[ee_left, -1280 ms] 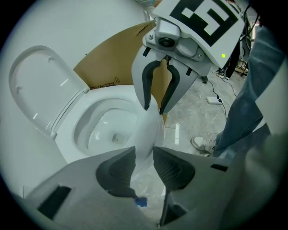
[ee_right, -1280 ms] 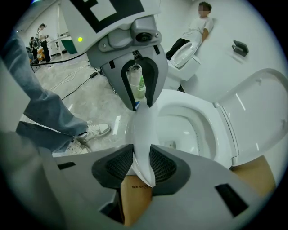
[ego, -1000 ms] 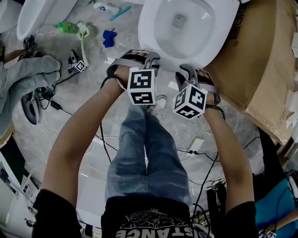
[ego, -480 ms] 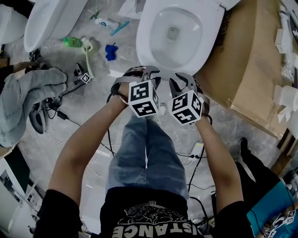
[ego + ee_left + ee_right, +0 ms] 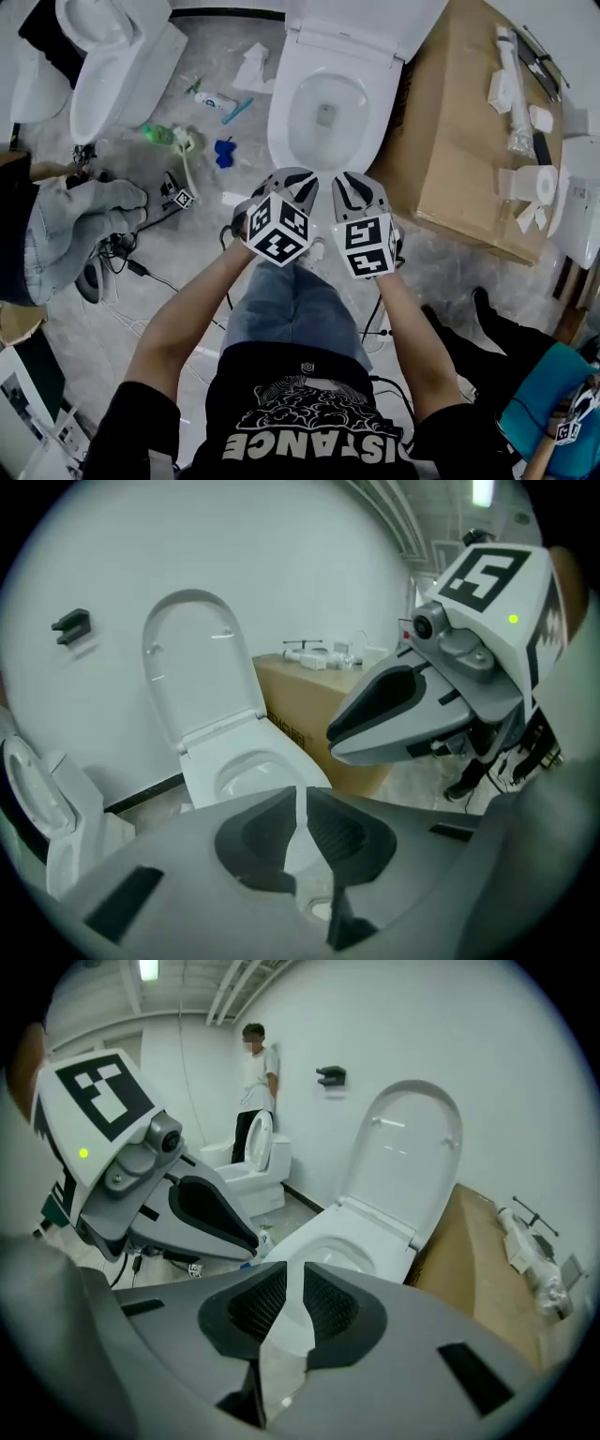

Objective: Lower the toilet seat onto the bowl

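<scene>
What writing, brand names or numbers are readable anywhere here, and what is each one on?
"DISTANCE": white print on the person's black T-shirt, in the head view.
Dark print on the brown cardboard box, on its side: too small to read.
Label on the green bottle on the floor: too small to read.
Black-and-white marker cubes: square patterns only, no words.

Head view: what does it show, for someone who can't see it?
A person holds the left gripper and right gripper before a white toilet with its lid up. Their jaws have just been closing on nothing. A cardboard box stands right of the toilet.
</scene>
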A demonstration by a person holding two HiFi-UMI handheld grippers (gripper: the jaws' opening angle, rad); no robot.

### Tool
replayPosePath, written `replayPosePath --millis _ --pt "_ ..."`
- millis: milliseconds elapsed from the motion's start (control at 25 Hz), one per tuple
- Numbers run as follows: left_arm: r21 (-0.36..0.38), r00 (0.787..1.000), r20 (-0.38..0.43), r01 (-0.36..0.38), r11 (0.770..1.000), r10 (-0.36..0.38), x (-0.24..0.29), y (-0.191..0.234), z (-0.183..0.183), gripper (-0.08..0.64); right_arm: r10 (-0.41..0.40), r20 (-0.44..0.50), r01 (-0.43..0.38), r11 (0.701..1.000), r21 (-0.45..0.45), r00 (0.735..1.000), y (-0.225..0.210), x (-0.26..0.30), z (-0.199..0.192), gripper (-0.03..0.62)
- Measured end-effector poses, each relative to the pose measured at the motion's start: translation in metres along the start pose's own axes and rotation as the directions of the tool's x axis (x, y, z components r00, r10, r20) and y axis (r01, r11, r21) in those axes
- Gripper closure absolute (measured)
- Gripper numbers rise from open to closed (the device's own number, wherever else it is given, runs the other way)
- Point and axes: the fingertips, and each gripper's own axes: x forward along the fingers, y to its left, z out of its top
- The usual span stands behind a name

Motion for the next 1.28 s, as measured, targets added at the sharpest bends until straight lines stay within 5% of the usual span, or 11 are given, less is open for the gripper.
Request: replayPosePath --millis 360,640,960,1280 --pt "-0.106 0.981 0.175 -0.061 0.992 0.079 -0.071 0.009 0.092 0.538 -0.06 0.152 0.034 0.985 0.166 0.987 -0.016 -0.073 0.077 0.546" --pt "-0.215 0.947 0.292 -0.075 0.974 0.137 -0.121 0.014 0.137 0.546 -0.127 0.269 0.052 0.961 0.273 0.955 -0.025 -0.12 0.122 0.559" --pt "-0.289 0.909 0.387 -0.042 0.957 0.157 -0.154 0.015 0.165 0.548 -0.179 0.332 0.072 0.948 0.31 0.926 -0.029 -0.155 0.151 0.575" --pt "-0.292 0.909 0.386 -0.04 0.956 0.156 -0.156 0.016 0.169 0.549 -0.182 0.342 0.07 0.946 0.316 0.922 -0.026 -0.157 0.156 0.577"
